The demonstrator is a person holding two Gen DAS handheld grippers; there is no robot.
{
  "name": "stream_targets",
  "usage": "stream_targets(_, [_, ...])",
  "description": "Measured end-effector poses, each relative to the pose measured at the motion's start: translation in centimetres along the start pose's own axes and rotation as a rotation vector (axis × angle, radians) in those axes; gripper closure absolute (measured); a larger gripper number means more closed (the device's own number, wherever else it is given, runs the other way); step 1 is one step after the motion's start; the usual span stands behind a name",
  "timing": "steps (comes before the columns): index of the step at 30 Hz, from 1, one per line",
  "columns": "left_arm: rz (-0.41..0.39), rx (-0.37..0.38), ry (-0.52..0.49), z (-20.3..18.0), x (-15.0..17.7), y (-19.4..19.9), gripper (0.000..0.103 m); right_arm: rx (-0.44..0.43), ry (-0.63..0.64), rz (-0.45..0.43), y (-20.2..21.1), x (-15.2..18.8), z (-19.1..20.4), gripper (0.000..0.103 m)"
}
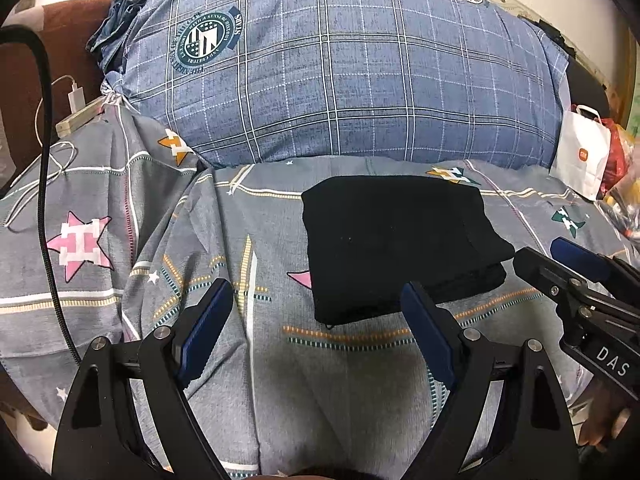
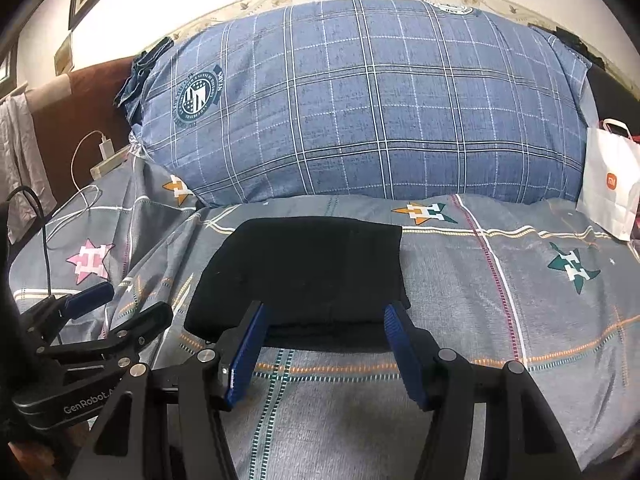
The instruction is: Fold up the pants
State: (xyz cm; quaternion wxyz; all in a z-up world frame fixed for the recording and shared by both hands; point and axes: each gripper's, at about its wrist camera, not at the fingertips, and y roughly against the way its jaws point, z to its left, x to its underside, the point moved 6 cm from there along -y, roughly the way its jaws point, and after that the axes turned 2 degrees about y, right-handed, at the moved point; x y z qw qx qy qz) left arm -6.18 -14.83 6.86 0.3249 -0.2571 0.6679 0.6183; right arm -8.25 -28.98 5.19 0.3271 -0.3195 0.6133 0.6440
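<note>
Left wrist view takes in a bed (image 1: 360,380) under a grey sheet printed with stars and dashed stripes, and a big blue plaid pillow (image 1: 340,80) fills its far end against a pale wall. Black pants (image 1: 392,248) lie folded into a flat rectangle on the sheet just before the pillow. Both tools stand over the near edge of the bed: the left hand-held gripper (image 1: 316,328) has its blue pads spread wide over bare sheet, with the pants' near corner just beyond the right pad, and the right hand-held gripper (image 2: 324,340) is set moderately apart, empty, its tips at the pants' near edge. A white paper bag (image 2: 612,188) with an orange "mi" logo stands at the right, and a white charger (image 1: 76,98) and cable lie at the left. The pillow carries a round crest whose wording is too small to read; the tool bodies read "GenRobot" and "DAS".
</note>
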Motion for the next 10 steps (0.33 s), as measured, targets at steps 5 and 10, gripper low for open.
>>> stream_targets(5, [-0.023, -0.016, -0.016, 0.01, -0.05, 0.54, 0.017, 0.002, -0.005, 0.000, 0.26, 0.03, -0.13, 0.044])
stream_targets(10, [-0.023, 0.000, -0.013, 0.08, 0.03, 0.99, 0.017, 0.004, -0.009, -0.003, 0.57, 0.10, -0.29, 0.044])
